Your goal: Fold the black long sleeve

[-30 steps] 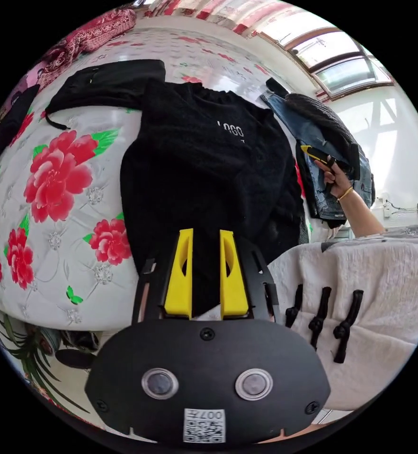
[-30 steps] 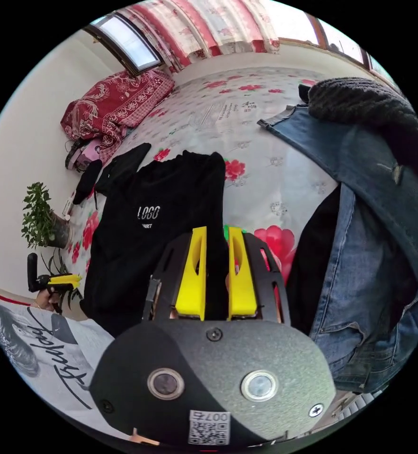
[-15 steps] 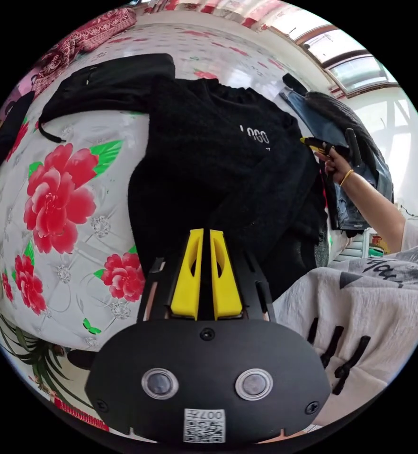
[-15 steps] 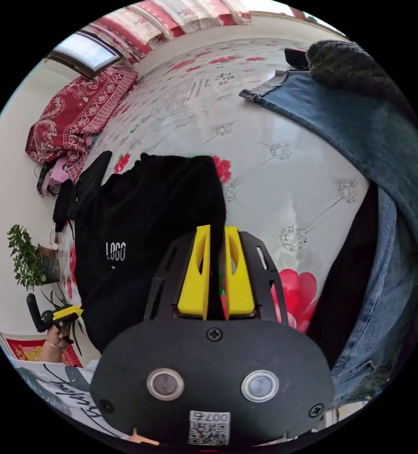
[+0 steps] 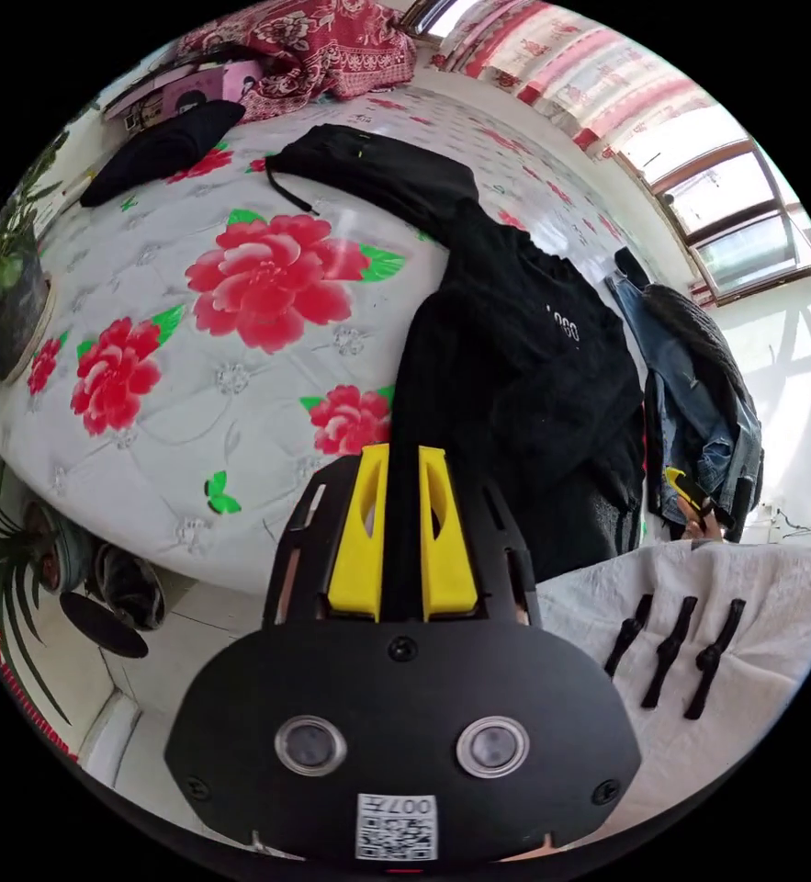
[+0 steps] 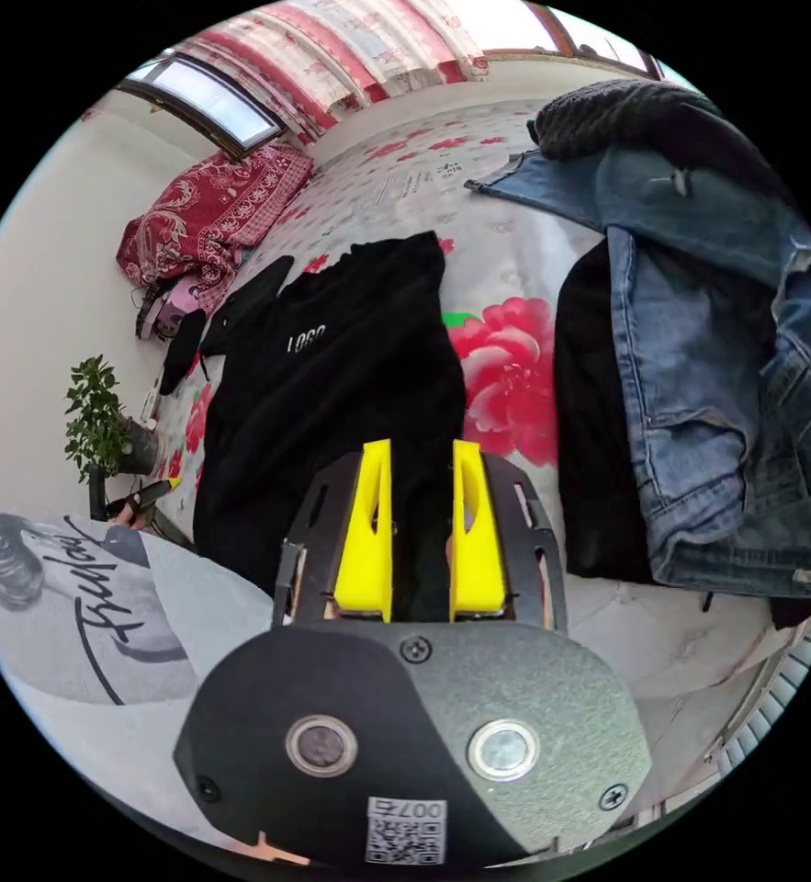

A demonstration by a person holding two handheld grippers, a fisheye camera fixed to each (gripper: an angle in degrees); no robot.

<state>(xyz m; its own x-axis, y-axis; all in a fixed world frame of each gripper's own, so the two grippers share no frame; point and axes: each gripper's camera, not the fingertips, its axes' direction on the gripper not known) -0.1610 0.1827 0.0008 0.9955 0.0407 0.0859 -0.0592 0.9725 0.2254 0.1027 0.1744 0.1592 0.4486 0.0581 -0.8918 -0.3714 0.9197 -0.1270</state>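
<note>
The left gripper [image 5: 403, 459] had its yellow jaws drawn close on the near edge of the black long sleeve [image 5: 515, 386], dark cloth running up between them. The right gripper [image 6: 421, 455] pinched the same garment's other near corner, fabric filling the narrow gap between its jaws. The long sleeve lay spread on the flowered bed cover [image 5: 194, 367], hem toward the person, its neck end away from the grippers.

Around the long sleeve: just beyond its neck end lay another black garment [image 5: 368, 170] with a drawcord, touching or overlapping it — which, I could not tell. Farther off sat a red patterned quilt [image 6: 208, 216] and a dark cap-like item [image 5: 162, 152]. To one side of the long sleeve, a heap of blue denim [image 6: 699, 367] topped by dark knitwear [image 6: 625, 115] lay close, with a red printed flower between them. A potted plant [image 6: 102, 423] stood off the bed's edge.

White chest lettering [image 6: 306, 340] on the long sleeve appeared to spell "LOGO"; script showed on the person's white top [image 6: 102, 588].
</note>
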